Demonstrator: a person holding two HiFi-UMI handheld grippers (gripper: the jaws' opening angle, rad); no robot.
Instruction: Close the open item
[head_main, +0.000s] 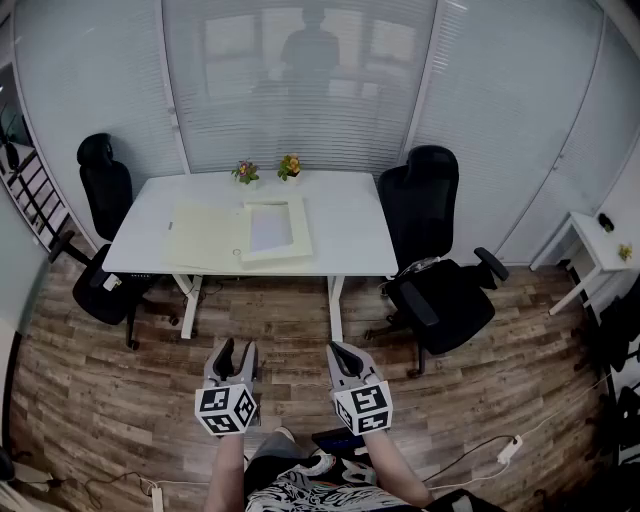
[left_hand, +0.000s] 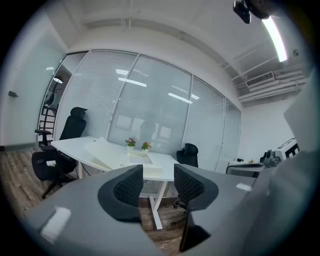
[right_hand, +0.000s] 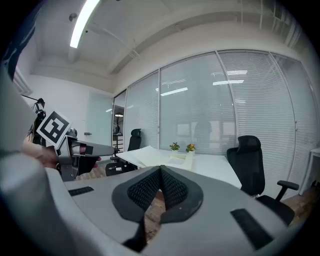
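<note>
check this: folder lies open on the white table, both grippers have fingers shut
Only the right gripper's fingers are shut. The left gripper view shows the left gripper's fingers apart, nothing between them. The folder lies open on the white table.

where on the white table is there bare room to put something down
The table is bare at its right end, between the open folder and the right chair. A narrower strip lies between folder and left chair. The middle is crowded: the folder, with two flower pots behind it.
</note>
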